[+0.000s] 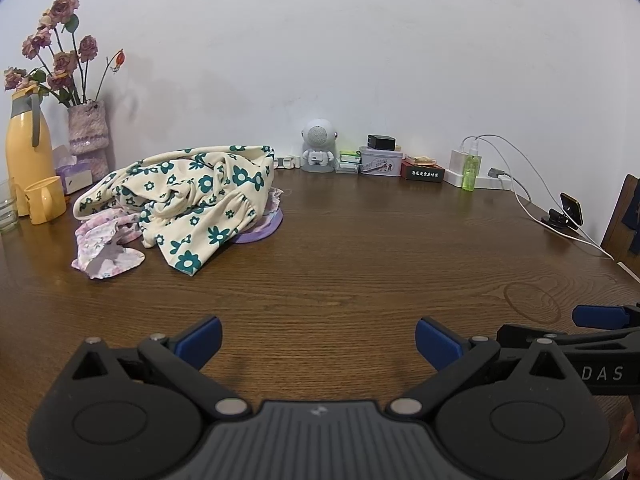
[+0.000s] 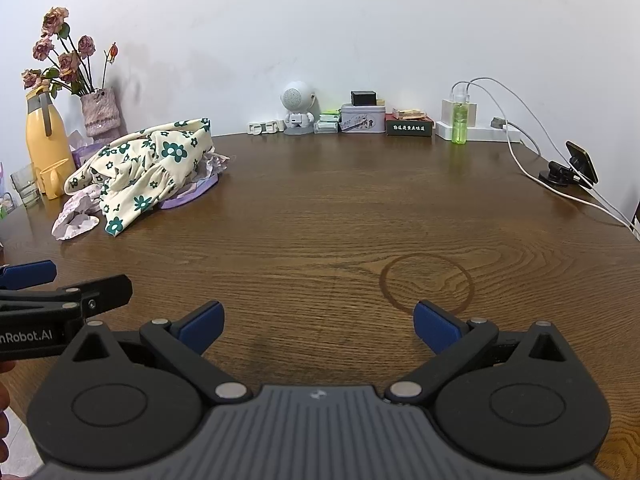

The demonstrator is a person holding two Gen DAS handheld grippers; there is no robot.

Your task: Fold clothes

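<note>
Left gripper (image 1: 318, 338) and right gripper (image 2: 318, 326) — jaws spread wide, empty. Floral garment (image 1: 192, 196): likely soft, light, limp — pinch a hem edge.

I see a cream garment printed with dark green flowers (image 1: 192, 196) lying crumpled in a loose heap on the wooden table (image 1: 360, 248), toward its far left corner, with one gathered, elasticated part trailing down toward the near edge. Under it, and poking out on the left, I make out a pale pink-and-white floral garment (image 1: 106, 246), also bunched and unfolded, its ruffled end spread flat on the tabletop. A purple piece of cloth (image 1: 260, 230) shows from beneath the heap on its right side, lying flat against the wood; I cannot tell what kind of garment it is.
</note>
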